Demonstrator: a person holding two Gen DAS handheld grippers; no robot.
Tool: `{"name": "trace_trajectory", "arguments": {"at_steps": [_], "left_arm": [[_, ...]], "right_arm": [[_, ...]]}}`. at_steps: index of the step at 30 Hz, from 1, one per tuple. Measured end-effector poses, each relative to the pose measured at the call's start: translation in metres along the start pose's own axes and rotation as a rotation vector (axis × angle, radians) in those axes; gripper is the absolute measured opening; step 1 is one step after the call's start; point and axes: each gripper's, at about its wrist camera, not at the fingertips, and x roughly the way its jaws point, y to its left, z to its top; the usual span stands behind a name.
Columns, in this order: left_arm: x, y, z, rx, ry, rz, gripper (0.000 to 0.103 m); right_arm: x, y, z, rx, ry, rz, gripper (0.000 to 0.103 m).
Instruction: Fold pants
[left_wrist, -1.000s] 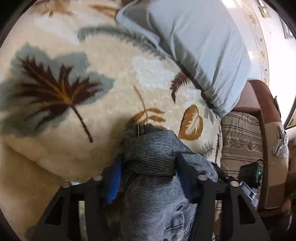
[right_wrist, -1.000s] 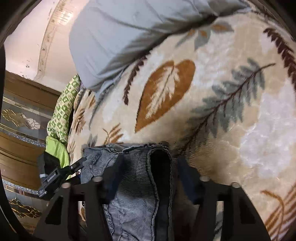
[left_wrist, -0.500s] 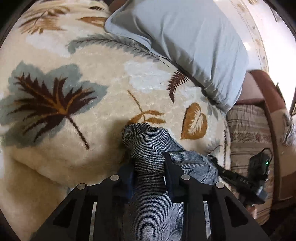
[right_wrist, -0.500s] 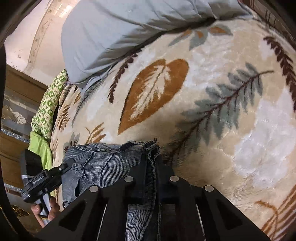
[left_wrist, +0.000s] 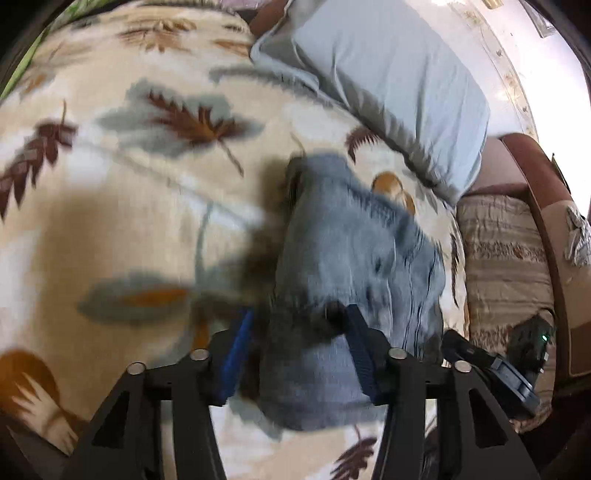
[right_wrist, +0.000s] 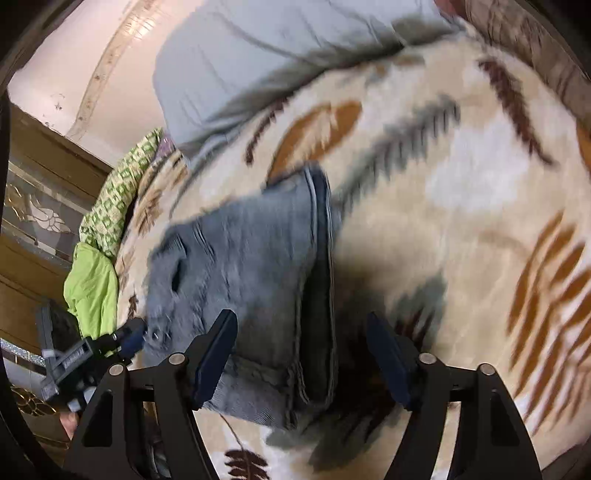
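The grey-blue denim pants (left_wrist: 343, 266) lie folded in a compact bundle on the cream leaf-patterned blanket (left_wrist: 122, 206). They also show in the right wrist view (right_wrist: 255, 273), with a thick folded edge along their right side. My left gripper (left_wrist: 299, 332) is open, its fingers standing either side of the bundle's near end. My right gripper (right_wrist: 301, 332) is open too, above the bundle's near edge, holding nothing. Both views are motion-blurred.
A light blue pillow (left_wrist: 391, 85) lies at the far side of the blanket, also in the right wrist view (right_wrist: 258, 59). Green cloths (right_wrist: 92, 288) lie at the left bed edge. A brown headboard (left_wrist: 535, 206) and striped cushion (left_wrist: 506, 266) stand at right.
Both grippers have let go of the pants and opened wide. Both have pulled back and up, so the folded bundle now lies free on the blanket.
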Motion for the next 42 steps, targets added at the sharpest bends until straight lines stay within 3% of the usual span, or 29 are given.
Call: {"name": "trace_trajectory", "arguments": {"at_steps": [1, 2, 3, 6, 10, 14, 19, 20, 21, 23, 26, 28, 29, 30, 37, 42], "left_arm": [[-0.001, -0.002, -0.004, 0.007, -0.015, 0.004, 0.039], [-0.002, -0.007, -0.008, 0.035, -0.039, 0.022, 0.035], [0.0, -0.012, -0.01, 0.066, -0.046, 0.048, 0.03], [-0.007, -0.022, -0.018, 0.095, -0.067, 0.057, 0.023], [-0.002, -0.017, -0.025, 0.088, -0.054, 0.066, 0.024], [0.009, -0.031, -0.025, 0.162, -0.069, 0.151, 0.027], [-0.01, -0.036, -0.035, 0.136, -0.102, 0.164, 0.039], [-0.015, -0.038, -0.04, 0.145, -0.111, 0.169, 0.041], [-0.021, -0.04, -0.047, 0.155, -0.119, 0.177, 0.047], [-0.028, -0.039, -0.057, 0.146, -0.116, 0.174, 0.051], [-0.035, -0.034, -0.066, 0.128, -0.11, 0.144, 0.051], [-0.03, -0.032, -0.067, 0.133, -0.092, 0.158, 0.051], [-0.025, -0.029, -0.065, 0.133, -0.082, 0.159, 0.053], [-0.02, -0.027, -0.063, 0.132, -0.072, 0.164, 0.055], [-0.015, -0.033, -0.065, 0.178, -0.09, 0.229, 0.06], [-0.03, -0.044, -0.076, 0.226, -0.15, 0.262, 0.06]], "right_arm": [[0.003, -0.001, -0.004, 0.005, 0.012, -0.014, 0.059], [0.007, -0.002, -0.008, 0.021, 0.03, -0.01, 0.041], [0.012, -0.002, -0.011, 0.033, 0.052, 0.008, 0.032], [0.007, 0.009, -0.012, -0.013, 0.033, -0.07, 0.022], [-0.001, 0.014, -0.012, -0.026, 0.013, -0.079, 0.021], [0.026, 0.003, -0.018, -0.029, 0.041, -0.121, 0.025], [-0.002, 0.017, -0.021, -0.069, -0.019, -0.118, 0.031], [-0.011, 0.018, -0.025, -0.071, -0.038, -0.105, 0.039], [-0.019, 0.017, -0.03, -0.063, -0.048, -0.076, 0.058], [-0.027, 0.016, -0.039, -0.048, -0.047, -0.034, 0.065], [-0.02, 0.013, -0.048, -0.043, -0.02, -0.043, 0.064], [-0.009, 0.005, -0.049, -0.013, 0.001, -0.041, 0.047], [-0.002, 0.001, -0.049, -0.003, 0.026, -0.043, 0.029], [0.005, -0.002, -0.049, -0.002, 0.053, -0.067, 0.027], [0.012, 0.015, -0.055, -0.1, 0.028, -0.176, 0.025], [-0.011, 0.015, -0.063, -0.083, -0.012, -0.09, 0.031]]}}
